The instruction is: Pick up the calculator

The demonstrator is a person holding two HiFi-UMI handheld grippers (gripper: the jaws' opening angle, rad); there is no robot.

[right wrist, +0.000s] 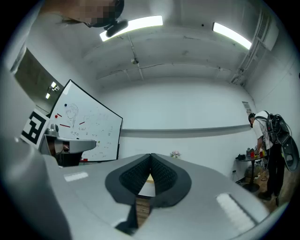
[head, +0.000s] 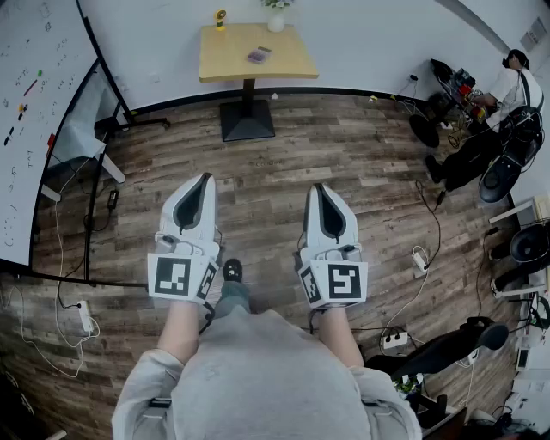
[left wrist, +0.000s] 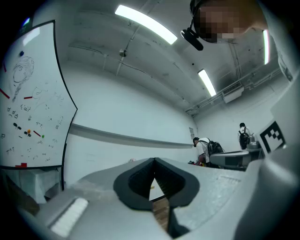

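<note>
We judge that the step in hand is the approach, because nothing is picked up yet. The white left hand-held gripper (head: 204,178) has its jaws pressed fully together with nothing between them. It hangs over the brown plank floor (head: 275,155), well short of the near edge of the square light-wooden tabletop (head: 292,62). The white right hand-held gripper (head: 319,187) is in the same condition, with its jaws together and empty, and it is also well short of that near edge. Both point roughly toward the tabletop.

On the tabletop, a small yellow object (head: 220,17) stands at the far left corner. The small, flat, dark calculator (head: 259,55) lies about in the middle of the tabletop and touches nothing else. A white vase with a plant (head: 276,19) stands at the far edge, a little to the right of the middle.

For the next move we think the person must first come close to the tabletop. Then one hand-held gripper must open its jaws and close them across the narrow side of the calculator.

The calculator lies flat. Its long axis seems to run askew to the edges of the tabletop, from near left to far right, but it is too small to be sure. We cannot tell which end carries the display.
</note>
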